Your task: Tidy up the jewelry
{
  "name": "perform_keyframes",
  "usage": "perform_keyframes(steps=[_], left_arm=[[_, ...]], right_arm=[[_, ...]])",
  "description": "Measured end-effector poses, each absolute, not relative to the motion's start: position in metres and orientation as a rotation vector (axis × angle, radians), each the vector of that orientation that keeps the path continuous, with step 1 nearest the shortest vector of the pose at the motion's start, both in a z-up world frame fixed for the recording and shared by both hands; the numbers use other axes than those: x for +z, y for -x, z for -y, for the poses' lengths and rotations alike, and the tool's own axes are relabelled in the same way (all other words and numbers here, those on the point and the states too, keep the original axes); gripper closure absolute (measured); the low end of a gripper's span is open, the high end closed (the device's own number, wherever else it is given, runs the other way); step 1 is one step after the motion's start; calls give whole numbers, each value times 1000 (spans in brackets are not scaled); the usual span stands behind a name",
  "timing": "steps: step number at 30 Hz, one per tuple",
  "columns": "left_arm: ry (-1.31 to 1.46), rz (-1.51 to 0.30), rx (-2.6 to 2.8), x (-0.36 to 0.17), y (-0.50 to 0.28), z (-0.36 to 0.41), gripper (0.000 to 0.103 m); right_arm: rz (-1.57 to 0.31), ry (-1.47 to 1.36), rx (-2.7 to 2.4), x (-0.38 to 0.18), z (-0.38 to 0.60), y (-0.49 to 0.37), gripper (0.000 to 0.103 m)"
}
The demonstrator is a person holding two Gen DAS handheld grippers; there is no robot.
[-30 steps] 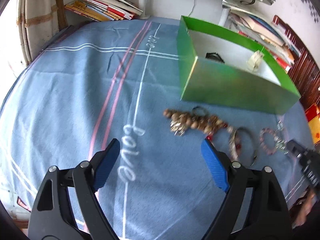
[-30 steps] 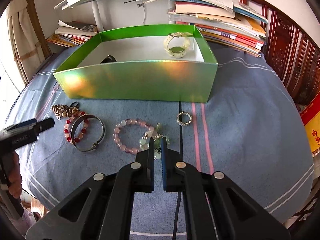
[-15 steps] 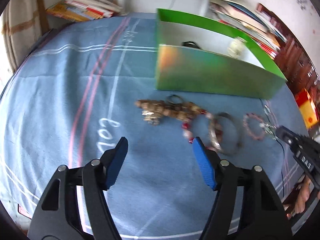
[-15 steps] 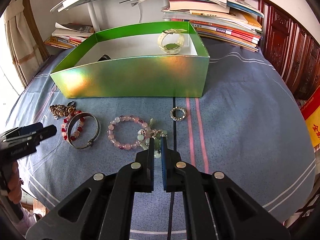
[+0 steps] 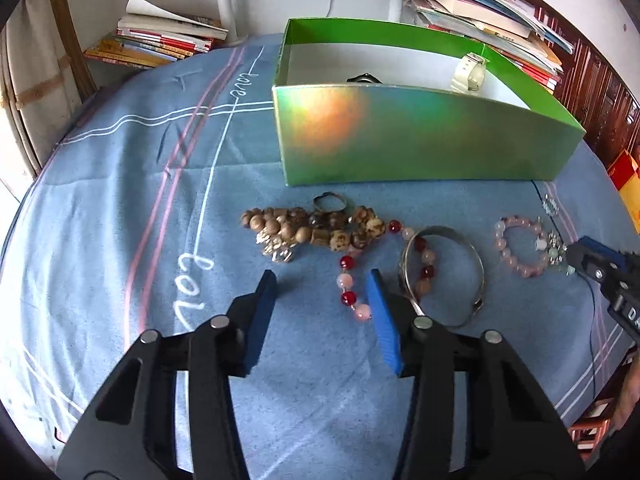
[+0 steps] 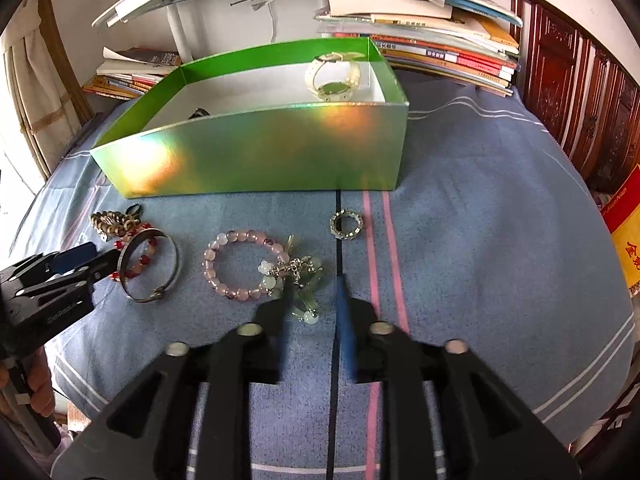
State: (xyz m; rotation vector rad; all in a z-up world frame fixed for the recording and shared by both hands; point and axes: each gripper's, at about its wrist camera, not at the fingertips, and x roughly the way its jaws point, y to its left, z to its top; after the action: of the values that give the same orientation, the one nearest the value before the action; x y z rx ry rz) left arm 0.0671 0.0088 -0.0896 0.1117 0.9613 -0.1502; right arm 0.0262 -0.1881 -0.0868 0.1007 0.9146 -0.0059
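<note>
The left gripper [image 5: 320, 292], jaws spread, hovers over the red-and-pink bead strand [image 5: 352, 276] in front of the green box [image 5: 420, 136]; that strand threads through the metal bangle [image 5: 444, 272] and touches the wooden beads [image 5: 316, 228], so a pinch could drag all three. To its right, the right gripper [image 6: 312, 300], jaws parted, straddles the jade charms [image 6: 304, 280] of the pink bracelet [image 6: 240, 264], which may slip. The cloth [image 5: 120, 200] reads "love".

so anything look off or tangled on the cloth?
Yes. Left of the pink bead bracelet, the red-and-pink bead strand runs through the metal bangle and meets the brown bead bracelet, so that cluster overlaps. The small ring lies apart. Nothing looks broken.
</note>
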Motion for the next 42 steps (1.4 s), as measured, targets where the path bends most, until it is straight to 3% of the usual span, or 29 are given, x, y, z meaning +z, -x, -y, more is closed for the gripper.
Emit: perform_keyframes(steps=[8,10,11,13,15,17,35,42], left_arm=[[-188,-971,-96,-86,-42,-25,57],[-185,-967,-93,-87,-42,-27,57],[-184,-962,-89,-87,-41,-26,57],[-177,-952,-98,-87,-40,-25,65],[-150,-952,-141,-86,-39,-23,86],[-139,-952,-163,-87,-39,-20,94],[-74,-798,-192,-30,-34,-13,95],[-68,-815,-165,-32,-37,-19,95]], right_arm=[[-904,-72,-1,-93,185,-27,72],[-901,-66,14,-93,182,-28,87],[-904,-62,21,-92,180,-28,89],[-906,-45,16,-91,175,-29,93],[-907,-40,19,-91,173,-30,97],[-901,-38,19,-89,170,-30,97],[-838,-47,-12,-68,178,-26,97],[-841,-53,-18,-70,180,-26,97]])
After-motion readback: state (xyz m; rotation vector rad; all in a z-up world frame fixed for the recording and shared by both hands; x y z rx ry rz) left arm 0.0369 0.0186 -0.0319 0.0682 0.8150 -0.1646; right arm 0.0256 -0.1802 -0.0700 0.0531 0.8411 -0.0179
